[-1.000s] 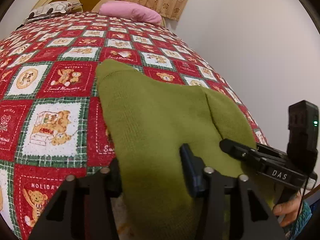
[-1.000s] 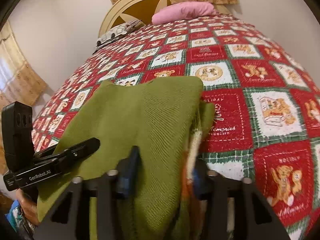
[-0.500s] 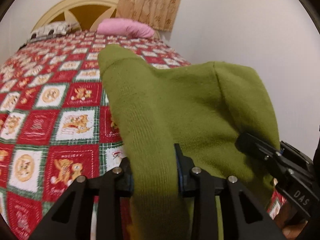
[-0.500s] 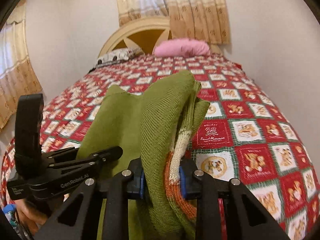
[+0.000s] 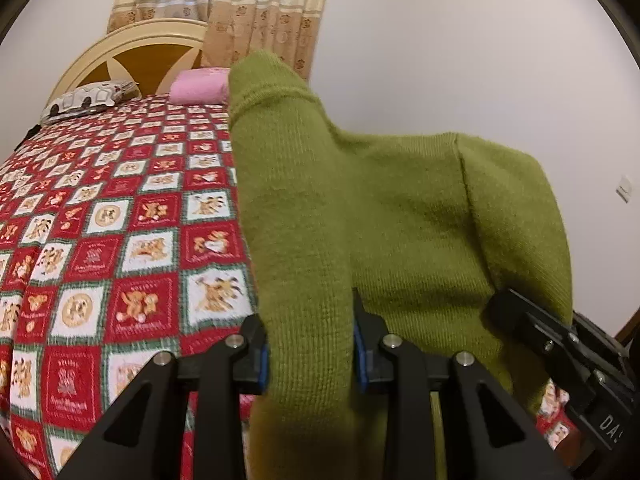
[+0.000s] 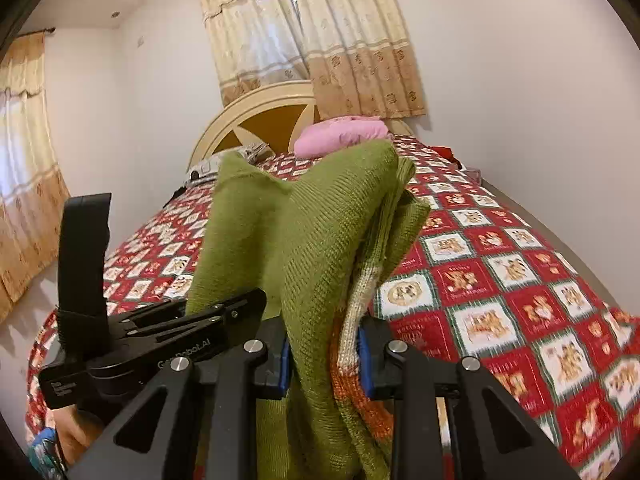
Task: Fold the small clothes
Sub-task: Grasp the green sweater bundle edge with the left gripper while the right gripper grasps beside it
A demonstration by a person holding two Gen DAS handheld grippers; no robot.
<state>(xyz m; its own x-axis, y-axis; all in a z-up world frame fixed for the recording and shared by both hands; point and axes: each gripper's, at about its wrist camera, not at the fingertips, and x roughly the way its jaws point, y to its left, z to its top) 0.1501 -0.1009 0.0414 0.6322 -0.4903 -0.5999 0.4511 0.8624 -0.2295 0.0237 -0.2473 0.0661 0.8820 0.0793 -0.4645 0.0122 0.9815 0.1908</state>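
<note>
A small green knitted sweater (image 5: 400, 216) hangs lifted above the bed, stretched between both grippers. My left gripper (image 5: 310, 356) is shut on one bunched edge of it, blue pads pressed into the knit. My right gripper (image 6: 324, 354) is shut on the other edge of the sweater (image 6: 316, 232), where a cream and orange striped band (image 6: 352, 344) shows. The right gripper (image 5: 560, 344) also appears at the lower right of the left wrist view, and the left gripper (image 6: 168, 340) at the lower left of the right wrist view. The sweater's lower part is hidden below the fingers.
The bed carries a red, green and white teddy-bear quilt (image 5: 120, 240). At its head lie a pink pillow (image 6: 344, 136) and a patterned pillow (image 5: 88, 98) against a cream headboard (image 6: 260, 116). Beige curtains (image 6: 304, 32) hang behind. A white wall (image 5: 480, 60) runs along the right.
Both grippers have risen and tilted up, lifting the green sweater off the quilt. It lay flat on the bed before and now hangs in the air between them.
</note>
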